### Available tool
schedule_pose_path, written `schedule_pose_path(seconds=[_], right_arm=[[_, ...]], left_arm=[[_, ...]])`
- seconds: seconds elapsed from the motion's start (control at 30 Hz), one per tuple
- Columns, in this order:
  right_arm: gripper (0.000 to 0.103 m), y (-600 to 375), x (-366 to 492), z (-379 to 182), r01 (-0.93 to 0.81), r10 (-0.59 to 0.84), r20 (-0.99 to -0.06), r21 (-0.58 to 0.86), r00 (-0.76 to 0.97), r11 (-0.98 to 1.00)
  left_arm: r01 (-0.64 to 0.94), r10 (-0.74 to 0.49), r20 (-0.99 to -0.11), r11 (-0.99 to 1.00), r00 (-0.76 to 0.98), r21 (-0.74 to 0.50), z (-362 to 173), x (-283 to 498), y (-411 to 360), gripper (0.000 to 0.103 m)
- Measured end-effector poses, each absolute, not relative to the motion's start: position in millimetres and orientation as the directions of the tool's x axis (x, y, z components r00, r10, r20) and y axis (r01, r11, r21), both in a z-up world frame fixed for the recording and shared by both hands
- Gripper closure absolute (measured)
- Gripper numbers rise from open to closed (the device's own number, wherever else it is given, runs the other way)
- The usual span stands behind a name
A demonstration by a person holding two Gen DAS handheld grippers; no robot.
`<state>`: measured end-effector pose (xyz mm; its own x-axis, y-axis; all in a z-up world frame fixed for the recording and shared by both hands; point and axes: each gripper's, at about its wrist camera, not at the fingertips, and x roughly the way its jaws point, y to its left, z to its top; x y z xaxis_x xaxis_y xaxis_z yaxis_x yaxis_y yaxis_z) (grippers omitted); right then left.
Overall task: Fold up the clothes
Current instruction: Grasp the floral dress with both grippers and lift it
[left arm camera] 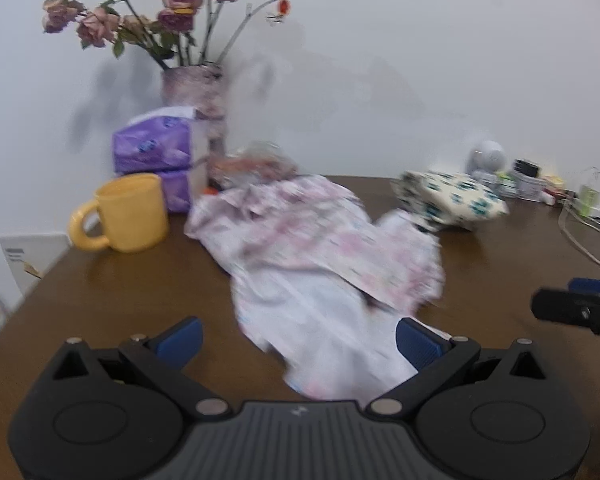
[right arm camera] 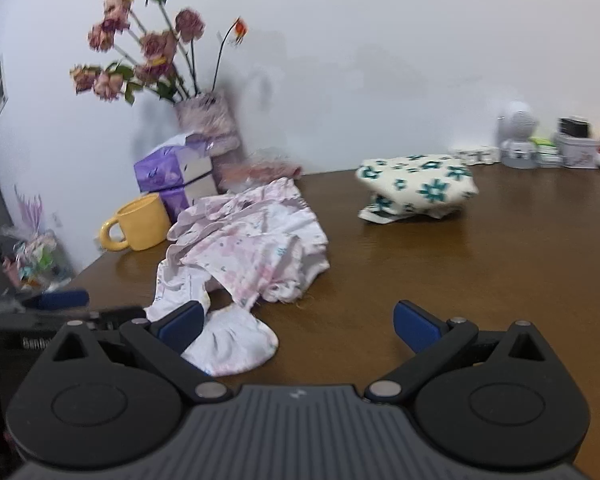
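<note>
1. The left gripper (left arm camera: pixel 298 336) fills the bottom of its frame, jaws spread wide and holding nothing. The near end of the pink garment (left arm camera: pixel 320 264) lies between the two blue pads, with the right pad (left arm camera: pixel 418 342) over its edge; whether it touches the cloth I cannot tell.

2. The right gripper (right arm camera: pixel 298 326) is likewise spread and empty at the bottom of its own frame. Its left pad (right arm camera: pixel 180 326) sits at the garment's near lobe; its right pad is over bare table (right arm camera: pixel 440 264).

3. The pink garment (right arm camera: pixel 244 252) lies crumpled at centre frame, layers overlapping, not yet folded. A folded teal-print cloth (right arm camera: pixel 416 186) sits apart at the upper right.

4. A yellow mug (left arm camera: pixel 126 214) stands just beside the garment's far left edge, with tissue packs (left arm camera: pixel 154 150) and a vase (left arm camera: pixel 196 92) of dried flowers behind it.

5. Likely risks:
   - A pinch here could catch several bunched layers, so the garment would lift as a lump and not spread.
   - Dragging the cloth leftward or back could nudge the mug, or tip the vase.
   - The two grippers are near each other; reaching for the same edge could make them collide.
</note>
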<state>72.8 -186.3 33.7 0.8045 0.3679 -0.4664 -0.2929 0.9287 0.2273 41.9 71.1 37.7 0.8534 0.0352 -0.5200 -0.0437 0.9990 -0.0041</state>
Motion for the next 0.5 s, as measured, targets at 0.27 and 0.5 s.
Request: schedule_pose_path(seconds=[0.27,0.5], right_arm=[[0.000,-139.2,137.9,17.1,-0.277,0.393,-0.557,0.284,0.732,0.918],[0.007,-120.4,167.8,3.4,-0.228,0.354,-0.590,0.279,0.725,0.933]], left_arm=[[-0.092,0.065,-0.569,0.996,0.820,-0.019,47.4,111.8,123.6,0.001],[-0.049,0.155,-0.513,0.976,0.844,0.214,59.9,179.6,145.1,0.002]])
